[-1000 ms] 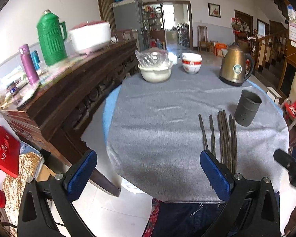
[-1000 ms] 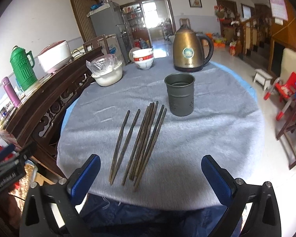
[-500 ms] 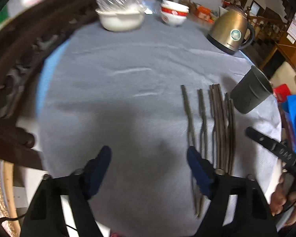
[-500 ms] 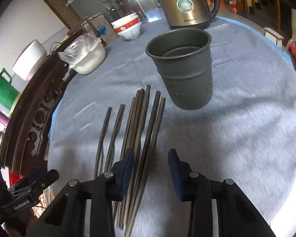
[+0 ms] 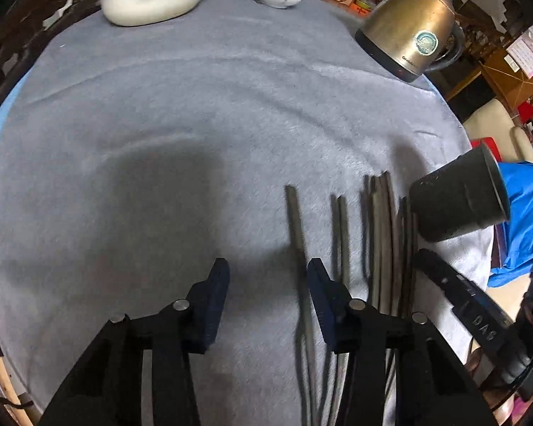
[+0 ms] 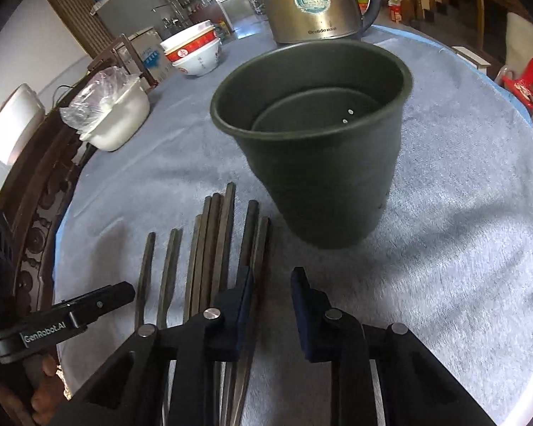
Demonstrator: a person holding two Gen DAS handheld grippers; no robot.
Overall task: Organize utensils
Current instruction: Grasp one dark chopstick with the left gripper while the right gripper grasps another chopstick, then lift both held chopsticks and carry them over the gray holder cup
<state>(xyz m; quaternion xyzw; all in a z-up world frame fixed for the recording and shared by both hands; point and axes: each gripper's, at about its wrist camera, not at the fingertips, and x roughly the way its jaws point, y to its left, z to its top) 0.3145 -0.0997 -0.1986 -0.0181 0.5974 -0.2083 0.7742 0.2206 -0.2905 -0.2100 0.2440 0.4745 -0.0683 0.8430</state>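
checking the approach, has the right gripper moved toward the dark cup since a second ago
Yes. The right gripper has come down and forward: the dark cup now looms close, with chopsticks under its closing jaws.

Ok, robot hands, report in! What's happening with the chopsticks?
Left gripper and right gripper closing, nothing pinched yet. Chopsticks flat on cloth. Holder cup empty, nothing blocking.

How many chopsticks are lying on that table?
Roughly 9 chopsticks on the grey cloth: one leftmost, a pair beside it, four bundled, two nearest the dark cup. Overlaps may hide more.
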